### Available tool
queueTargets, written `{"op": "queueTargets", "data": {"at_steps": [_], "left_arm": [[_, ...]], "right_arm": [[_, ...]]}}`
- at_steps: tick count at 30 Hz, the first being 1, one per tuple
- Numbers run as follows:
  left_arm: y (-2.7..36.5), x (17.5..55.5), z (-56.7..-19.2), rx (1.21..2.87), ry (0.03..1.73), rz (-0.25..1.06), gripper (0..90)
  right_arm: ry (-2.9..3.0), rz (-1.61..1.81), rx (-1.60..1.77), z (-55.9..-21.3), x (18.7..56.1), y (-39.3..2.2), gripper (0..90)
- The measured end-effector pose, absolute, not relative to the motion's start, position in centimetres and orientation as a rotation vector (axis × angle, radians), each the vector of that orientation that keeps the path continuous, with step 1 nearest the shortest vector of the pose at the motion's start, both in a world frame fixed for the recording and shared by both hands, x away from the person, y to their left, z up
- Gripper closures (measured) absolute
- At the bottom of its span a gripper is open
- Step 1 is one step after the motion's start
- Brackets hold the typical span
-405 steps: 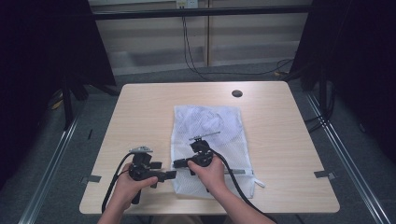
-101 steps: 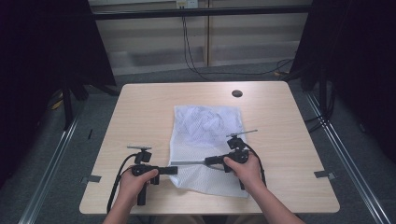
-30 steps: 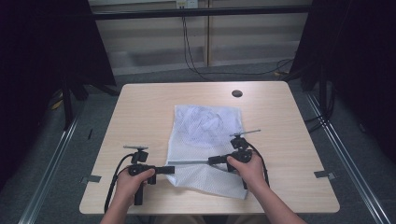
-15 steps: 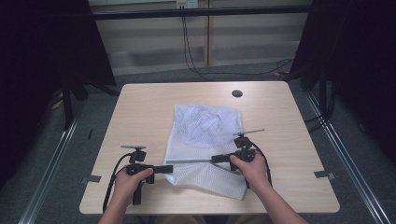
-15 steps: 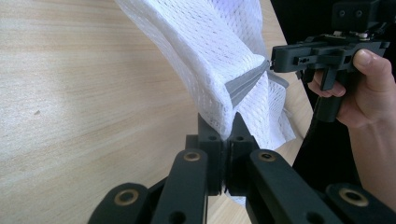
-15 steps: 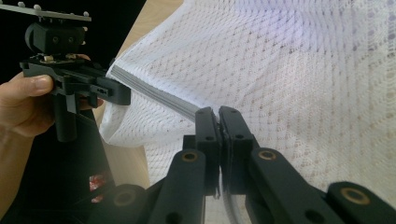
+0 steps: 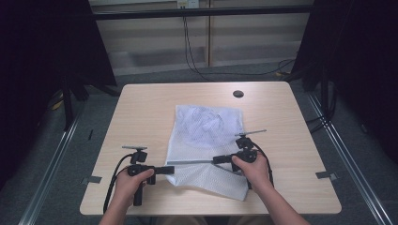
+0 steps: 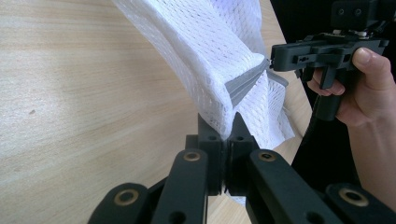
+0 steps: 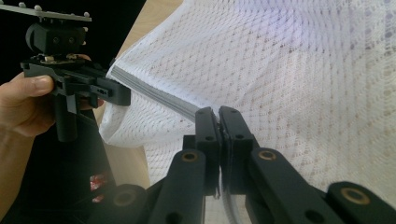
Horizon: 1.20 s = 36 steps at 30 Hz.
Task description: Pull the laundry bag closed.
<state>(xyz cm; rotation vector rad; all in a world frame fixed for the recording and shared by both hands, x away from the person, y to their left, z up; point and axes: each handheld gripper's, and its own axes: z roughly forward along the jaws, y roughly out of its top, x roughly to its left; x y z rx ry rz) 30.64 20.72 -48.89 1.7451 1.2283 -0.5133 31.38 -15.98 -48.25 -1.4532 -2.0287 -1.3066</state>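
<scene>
So the white mesh laundry bag (image 7: 206, 140) lies in the middle of the table (image 7: 141, 108), with its near end lifted between the 2 tools. The left hand-held gripper (image 7: 170, 169) sits at the bag's left near corner, jaws pressed together on the mesh right where the grey zipper strip (image 7: 192, 161) ends. The right hand-held gripper (image 7: 217, 160) pinches the other end of that strip, so the zipper is stretched pretty straight between them. Both point inward at each other, roughly level. Each hand wraps the handle from below, forearms coming up from the near edge.
</scene>
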Motion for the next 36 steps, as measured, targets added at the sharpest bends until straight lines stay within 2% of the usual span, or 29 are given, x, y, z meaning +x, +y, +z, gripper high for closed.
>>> {"op": "queueTargets", "data": {"at_steps": [36], "left_arm": [[20.4, 30.7, -48.9, 1.771, 1.21, -0.499, 88.1]], "right_arm": [[-2.044, -1.323, -1.421, -47.6, 30.5, -16.8, 87.1]]}}
